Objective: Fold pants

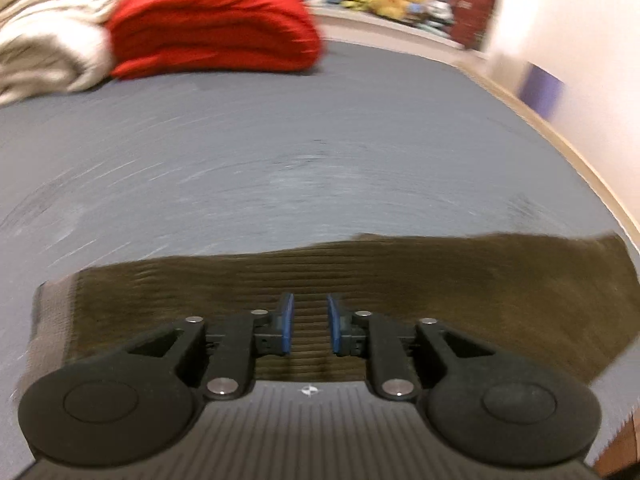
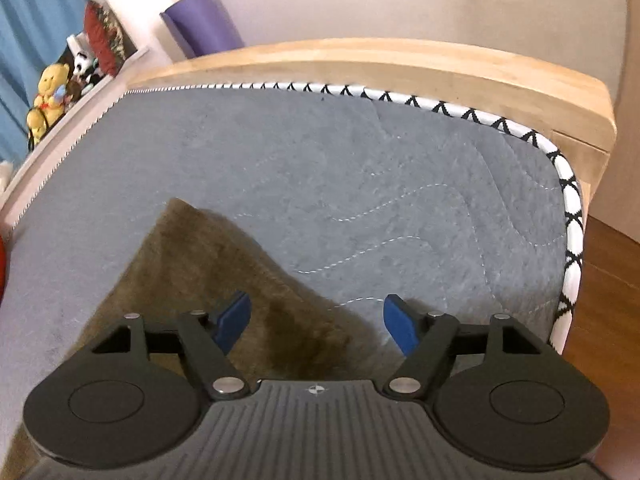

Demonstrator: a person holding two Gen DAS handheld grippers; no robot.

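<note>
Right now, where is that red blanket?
In the left wrist view, the folded red blanket sits at the far left end of the grey mattress, beside a cream blanket.

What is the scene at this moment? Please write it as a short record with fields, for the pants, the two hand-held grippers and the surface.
surface: grey mattress in a wooden bed frame
pants: brown corduroy pants, lying flat on the mattress
left hand-held gripper: over the pants, blue pads a narrow gap apart, no cloth seen between them
right hand-held gripper: wide open, above the edge of the pants, holding nothing
background: red folded cloth, cream blanket, purple roll, soft toys
image quality: left wrist view is motion-blurred
</note>
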